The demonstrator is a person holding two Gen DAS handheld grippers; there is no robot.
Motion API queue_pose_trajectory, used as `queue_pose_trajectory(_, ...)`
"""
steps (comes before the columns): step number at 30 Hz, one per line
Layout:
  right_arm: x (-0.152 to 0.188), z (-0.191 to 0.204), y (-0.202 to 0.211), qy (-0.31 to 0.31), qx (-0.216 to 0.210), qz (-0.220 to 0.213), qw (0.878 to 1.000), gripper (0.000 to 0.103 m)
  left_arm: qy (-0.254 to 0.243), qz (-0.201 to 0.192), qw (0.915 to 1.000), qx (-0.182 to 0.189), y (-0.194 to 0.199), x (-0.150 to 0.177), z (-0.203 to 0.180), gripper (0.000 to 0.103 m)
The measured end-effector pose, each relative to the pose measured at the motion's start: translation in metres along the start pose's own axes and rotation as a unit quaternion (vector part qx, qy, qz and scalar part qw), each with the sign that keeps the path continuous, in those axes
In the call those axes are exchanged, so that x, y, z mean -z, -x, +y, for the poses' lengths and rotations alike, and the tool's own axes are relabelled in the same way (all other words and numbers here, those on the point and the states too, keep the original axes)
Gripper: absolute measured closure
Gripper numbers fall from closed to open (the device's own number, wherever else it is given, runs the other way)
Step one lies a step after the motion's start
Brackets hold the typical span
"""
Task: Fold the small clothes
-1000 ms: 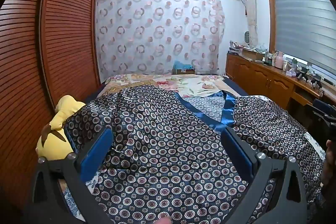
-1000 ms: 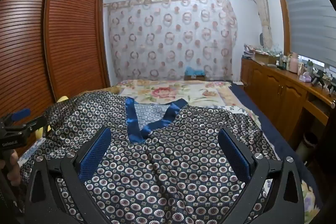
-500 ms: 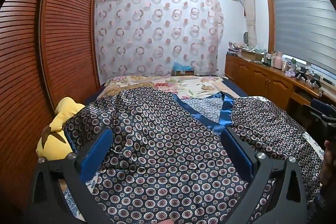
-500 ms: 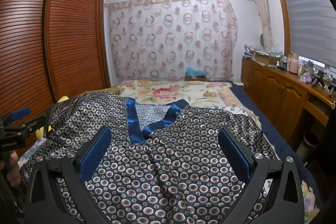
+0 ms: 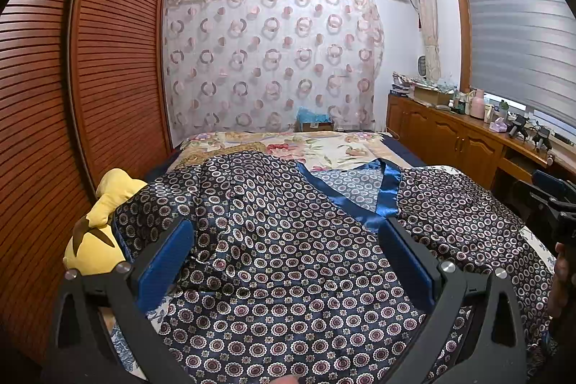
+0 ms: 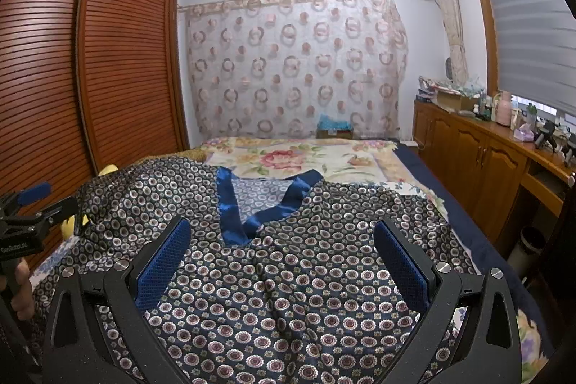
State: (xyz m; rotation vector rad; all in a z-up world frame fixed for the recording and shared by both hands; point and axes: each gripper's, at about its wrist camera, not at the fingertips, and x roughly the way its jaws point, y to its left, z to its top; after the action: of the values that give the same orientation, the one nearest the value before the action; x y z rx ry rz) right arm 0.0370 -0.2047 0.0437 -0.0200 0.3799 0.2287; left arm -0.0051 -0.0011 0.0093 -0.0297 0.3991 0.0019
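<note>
A dark navy satin top with a small circle print and a bright blue V-neck trim (image 5: 387, 200) lies spread on the bed, front up, neck towards the far end; it fills the lower half of both views (image 5: 288, 258) (image 6: 306, 276). My left gripper (image 5: 286, 247) is open and empty, held just above the garment's left half. My right gripper (image 6: 282, 245) is open and empty above its right half. Each gripper shows at the edge of the other's view (image 5: 554, 204) (image 6: 28, 211).
A yellow plush toy (image 5: 97, 225) lies at the bed's left edge beside the slatted wooden wardrobe (image 5: 90, 78). The floral bedsheet (image 6: 306, 157) lies beyond the garment. A wooden sideboard (image 6: 486, 161) with clutter runs along the right wall.
</note>
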Motion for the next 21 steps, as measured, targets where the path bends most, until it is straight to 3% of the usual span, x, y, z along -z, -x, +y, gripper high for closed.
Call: queue_pose_trajectory(21,0.0001,0.0002,-0.0003,0.000,0.000,-0.003,1.000,0.000,-0.003,-0.003,1.0000,-0.001,0.0008,-0.0028,0.0018,0.000)
